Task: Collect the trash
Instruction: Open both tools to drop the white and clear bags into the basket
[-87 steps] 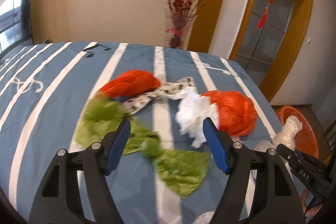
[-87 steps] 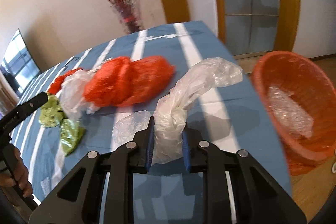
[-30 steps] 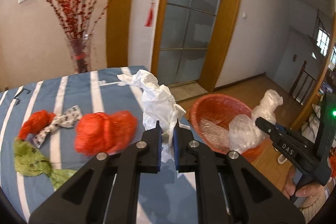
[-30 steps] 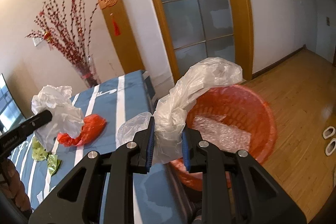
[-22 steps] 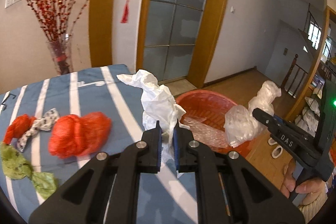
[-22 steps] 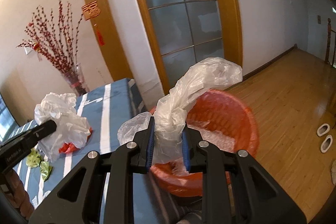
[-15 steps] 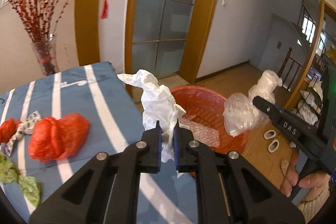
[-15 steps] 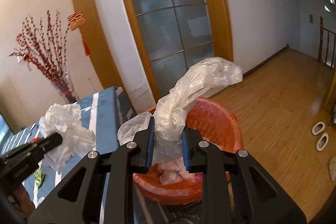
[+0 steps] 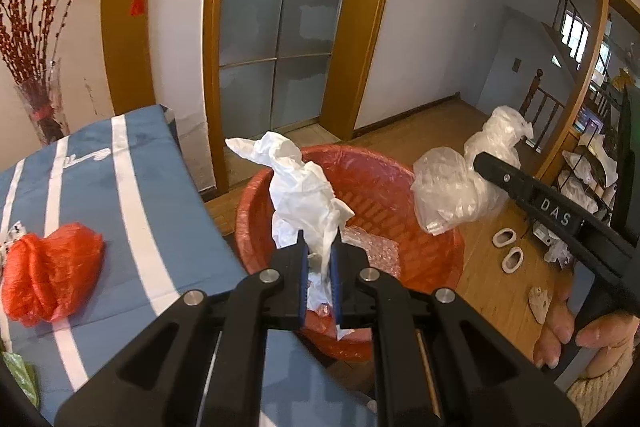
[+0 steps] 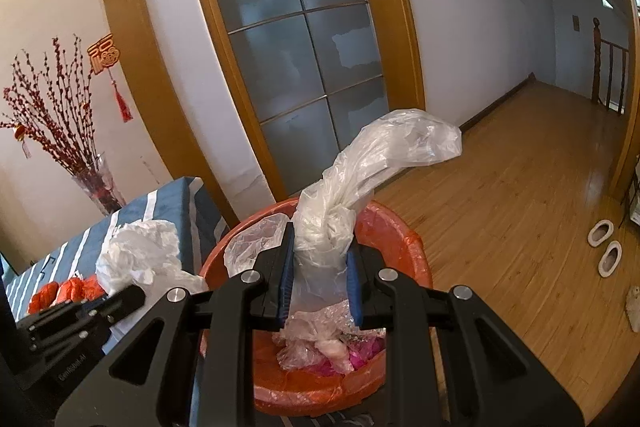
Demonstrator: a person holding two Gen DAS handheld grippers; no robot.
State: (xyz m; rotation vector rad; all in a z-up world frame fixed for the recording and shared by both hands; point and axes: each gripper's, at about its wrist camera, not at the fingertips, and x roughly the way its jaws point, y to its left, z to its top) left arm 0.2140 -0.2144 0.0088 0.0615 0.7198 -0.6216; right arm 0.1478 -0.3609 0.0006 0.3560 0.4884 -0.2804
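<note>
Crumpled white plastic bag (image 9: 304, 195) clamped in left claw (image 9: 319, 269), above round orange plastic basket (image 9: 372, 183). Crumpled clear plastic bag (image 10: 360, 183) clamped in right claw (image 10: 320, 267), also above basket. Red plastic bag (image 9: 48, 275) left of basket, on blue striped tabletop (image 9: 132, 211).

Soft daylight fills both views, brightest from the windows (image 9: 576, 27) at far right. The wooden floor (image 10: 520, 195) shows a pale sheen. Fisheye bending curves the door frame (image 10: 224, 67), and the corners fall black.
</note>
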